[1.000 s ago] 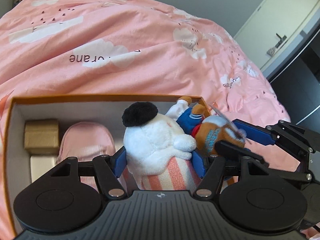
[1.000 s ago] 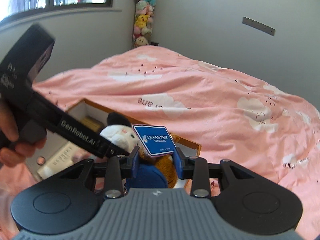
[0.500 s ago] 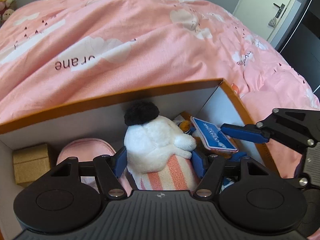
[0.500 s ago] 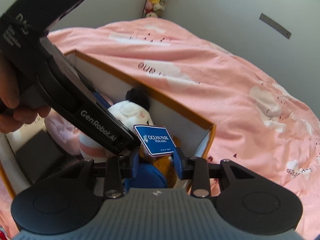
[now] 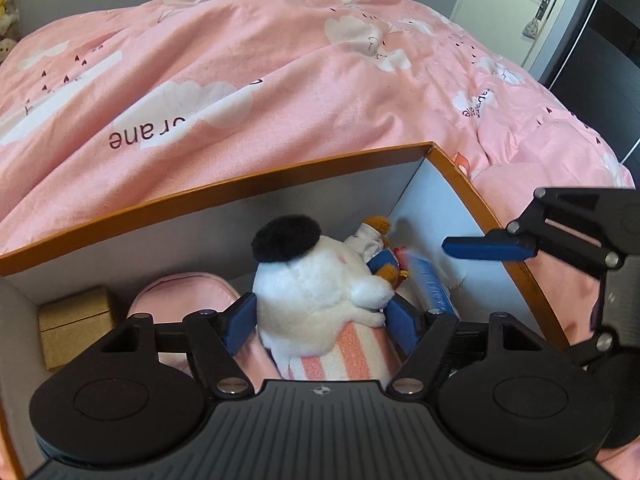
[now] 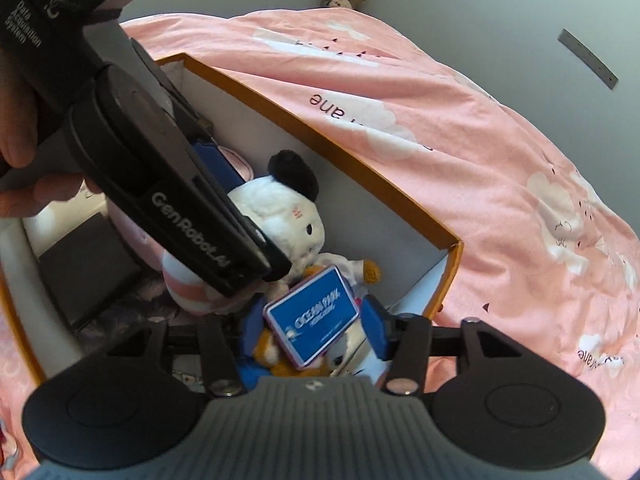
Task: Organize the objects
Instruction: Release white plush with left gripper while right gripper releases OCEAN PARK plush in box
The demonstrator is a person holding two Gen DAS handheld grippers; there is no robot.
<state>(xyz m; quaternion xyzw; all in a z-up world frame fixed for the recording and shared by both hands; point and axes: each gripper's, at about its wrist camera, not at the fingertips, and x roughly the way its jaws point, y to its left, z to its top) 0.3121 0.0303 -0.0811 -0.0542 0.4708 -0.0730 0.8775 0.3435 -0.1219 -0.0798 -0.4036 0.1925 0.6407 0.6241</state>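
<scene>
Two plush toys had gone into the orange-rimmed box (image 5: 280,176) for tidying: the left gripper (image 5: 320,316), jaws just opening, loosely flanked the white plush (image 5: 316,284), while the right gripper (image 6: 312,328), also opening, had released the brown plush (image 6: 276,354)

Left tongs (image 5: 320,314) and right tongs (image 6: 312,330), both angled downward, side by side, jaws just widened, pads apart.
</scene>
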